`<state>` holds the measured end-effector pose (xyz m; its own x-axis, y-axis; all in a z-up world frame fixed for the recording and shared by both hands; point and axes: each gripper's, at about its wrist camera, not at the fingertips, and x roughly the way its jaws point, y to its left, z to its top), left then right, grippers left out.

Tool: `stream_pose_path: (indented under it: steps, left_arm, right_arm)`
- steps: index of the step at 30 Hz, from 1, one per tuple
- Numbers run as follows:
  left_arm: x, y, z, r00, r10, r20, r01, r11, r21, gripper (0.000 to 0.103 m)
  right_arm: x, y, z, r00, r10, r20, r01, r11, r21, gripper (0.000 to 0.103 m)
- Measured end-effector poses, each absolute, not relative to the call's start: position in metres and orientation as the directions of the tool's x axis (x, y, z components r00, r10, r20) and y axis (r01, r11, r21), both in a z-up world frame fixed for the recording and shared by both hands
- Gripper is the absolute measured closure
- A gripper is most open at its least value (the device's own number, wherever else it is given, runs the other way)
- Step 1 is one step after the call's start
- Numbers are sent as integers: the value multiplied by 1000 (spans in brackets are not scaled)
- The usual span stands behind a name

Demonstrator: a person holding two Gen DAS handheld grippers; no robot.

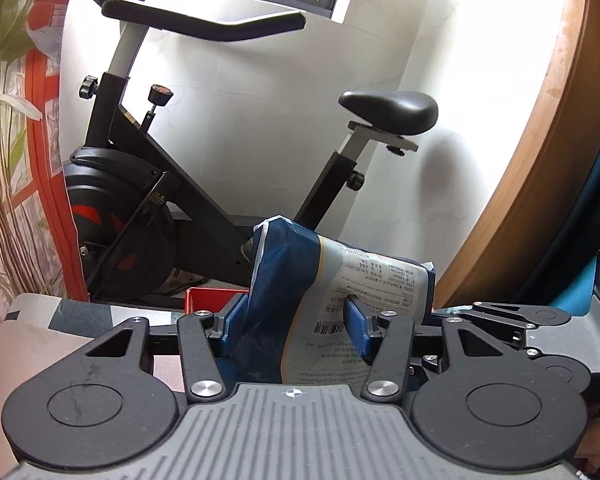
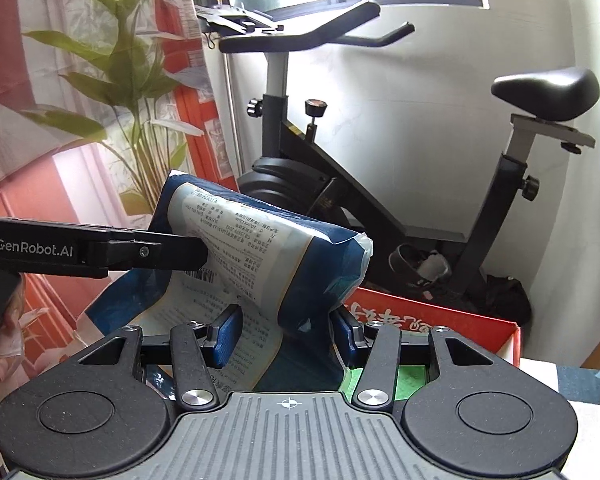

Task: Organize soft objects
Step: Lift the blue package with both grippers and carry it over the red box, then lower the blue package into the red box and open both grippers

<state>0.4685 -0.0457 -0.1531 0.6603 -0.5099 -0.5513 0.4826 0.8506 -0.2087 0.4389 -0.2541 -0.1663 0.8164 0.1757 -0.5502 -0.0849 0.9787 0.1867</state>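
I have the soft blue-and-white printed plastic pack (image 2: 267, 248) clamped by both left gripper (image 1: 295, 316) and right gripper (image 2: 285, 328), aloft above the red cardboard box (image 2: 440, 316). Placing it remains.

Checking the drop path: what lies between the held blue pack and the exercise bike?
In the right wrist view, the red cardboard box's rim lies between blue soft pack and black exercise bike.
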Motion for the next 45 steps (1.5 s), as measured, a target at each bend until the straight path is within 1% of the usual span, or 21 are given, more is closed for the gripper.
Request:
stream_pose_path:
  steps: [3, 7, 10, 11, 12, 17, 24, 27, 28, 30, 32, 33, 35, 36, 37, 38, 39, 40, 41, 43, 45]
  left_arm:
    - [487, -54, -172, 643, -475, -601, 476, 862, -174, 55]
    - [501, -64, -197, 623, -405, -669, 465, 880, -100, 68]
    - [502, -65, -205, 619, -378, -689, 466, 882, -65, 70]
    - [503, -65, -208, 620, -369, -692, 469, 882, -50, 74]
    - [503, -65, -209, 621, -365, -694, 473, 880, -40, 76]
    - [507, -67, -212, 623, -348, -701, 492, 871, 5, 78]
    - [506, -61, -208, 625, -348, -699, 465, 885, -24, 78]
    - [502, -57, -201, 636, -355, -685, 457, 889, -37, 77]
    - [500, -58, -198, 640, -357, -680, 456, 889, -38, 76]
    - [496, -57, -194, 645, -358, -675, 453, 891, -39, 69]
    - [490, -57, -189, 654, -360, -666, 452, 891, -39, 59]
    - [486, -57, -187, 658, -360, -662, 451, 892, -37, 56]
    - [478, -56, -182, 668, -362, -650, 450, 892, -34, 40]
    - [473, -54, -180, 673, -363, -645, 449, 893, -35, 36]
    - [469, -53, -178, 678, -360, -641, 444, 895, -34, 29]
    - [465, -52, -177, 682, -358, -638, 440, 897, -34, 22]
    - [461, -50, -176, 685, -357, -635, 437, 899, -35, 18]
    - [456, -49, -174, 687, -356, -633, 433, 901, -37, 12]
    - [452, -47, -173, 689, -355, -632, 430, 902, -38, 7]
    - [444, -44, -170, 692, -356, -629, 431, 902, -36, 3]
    - [436, -41, -167, 694, -355, -626, 431, 902, -34, 0]
  right_arm:
    - [462, -260, -186, 786, 175, -593, -65, 977, 203, 57]
    - [479, -264, -212, 743, 163, -650, -36, 978, 205, 59]
    - [488, -264, -229, 690, 171, -703, -27, 977, 212, 62]
    - [490, -264, -234, 674, 169, -719, -26, 978, 205, 64]
    - [492, -262, -238, 662, 169, -730, -31, 980, 198, 64]
    - [504, -254, -245, 634, 149, -759, -22, 984, 175, 65]
    - [519, -251, -243, 585, 134, -800, -24, 989, 149, 64]
    - [514, -249, -235, 601, 109, -792, -24, 993, 118, 59]
    - [511, -250, -231, 609, 101, -787, -17, 993, 114, 56]
    - [503, -253, -224, 626, 96, -774, -8, 993, 117, 51]
    - [494, -254, -217, 639, 91, -764, -2, 993, 117, 41]
    - [488, -255, -213, 648, 88, -756, -1, 993, 114, 39]
    - [476, -256, -206, 664, 81, -743, 2, 994, 110, 29]
    - [471, -256, -202, 674, 80, -734, 1, 994, 110, 29]
    - [465, -256, -199, 678, 79, -730, 2, 994, 109, 26]
    - [461, -256, -196, 683, 77, -727, 5, 994, 110, 17]
    - [454, -256, -193, 690, 81, -719, 7, 993, 118, 12]
    - [449, -257, -190, 696, 84, -713, 9, 992, 126, 5]
    - [443, -257, -188, 700, 83, -709, 15, 991, 131, 3]
    - [434, -257, -184, 704, 79, -706, 27, 990, 138, 0]
    - [424, -259, -179, 711, 77, -699, 41, 988, 151, 0]
